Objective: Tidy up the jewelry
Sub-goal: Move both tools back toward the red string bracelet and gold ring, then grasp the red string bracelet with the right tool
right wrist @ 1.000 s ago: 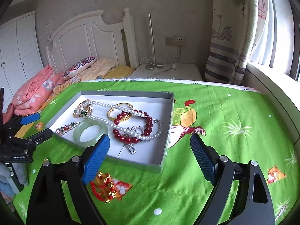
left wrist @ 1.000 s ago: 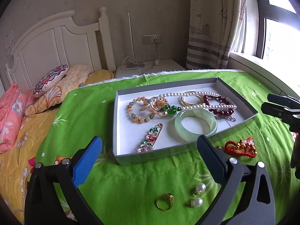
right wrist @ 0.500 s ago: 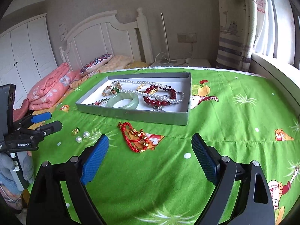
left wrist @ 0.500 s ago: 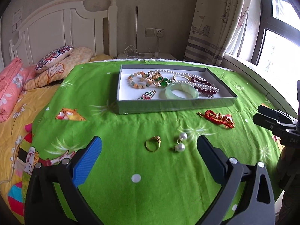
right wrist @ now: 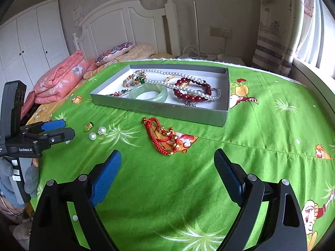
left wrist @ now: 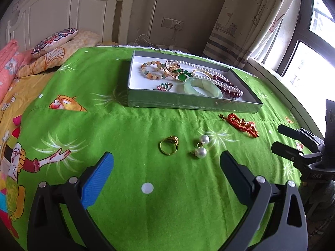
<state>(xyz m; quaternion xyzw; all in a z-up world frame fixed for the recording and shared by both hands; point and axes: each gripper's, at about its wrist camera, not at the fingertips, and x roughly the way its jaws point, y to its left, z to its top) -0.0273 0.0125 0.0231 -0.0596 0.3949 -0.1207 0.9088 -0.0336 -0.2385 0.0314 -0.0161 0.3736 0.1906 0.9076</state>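
Observation:
A grey tray [left wrist: 188, 102] [right wrist: 167, 107] on the green cloth holds a jade bangle [left wrist: 202, 86] [right wrist: 149, 92], a pearl necklace [right wrist: 180, 79], dark red beads [right wrist: 190, 96], a pastel bead bracelet [left wrist: 151, 71] and a brooch [left wrist: 164, 86]. On the cloth in front lie a gold ring [left wrist: 168, 145] [right wrist: 89, 126], two pearl earrings [left wrist: 200, 147] [right wrist: 97, 132] and a red cord bracelet [left wrist: 242, 124] [right wrist: 165, 138]. My left gripper [left wrist: 166, 167] [right wrist: 62, 128] is open and empty just short of the ring and pearls. My right gripper [right wrist: 167, 163] [left wrist: 280, 138] is open and empty just short of the red bracelet.
The green cartoon-print cloth [left wrist: 104, 125] covers a table beside a bed with pink bedding [right wrist: 60, 81] and pillows [left wrist: 54, 40]. A white headboard [right wrist: 125, 25], a curtain [left wrist: 247, 21] and a window [left wrist: 309, 52] lie behind. The cloth's near edge is below both grippers.
Both grippers have pulled back from the tray and lowered towards the cloth. The ring, pearls and red bracelet now lie farther ahead of the fingers. Both stay open.

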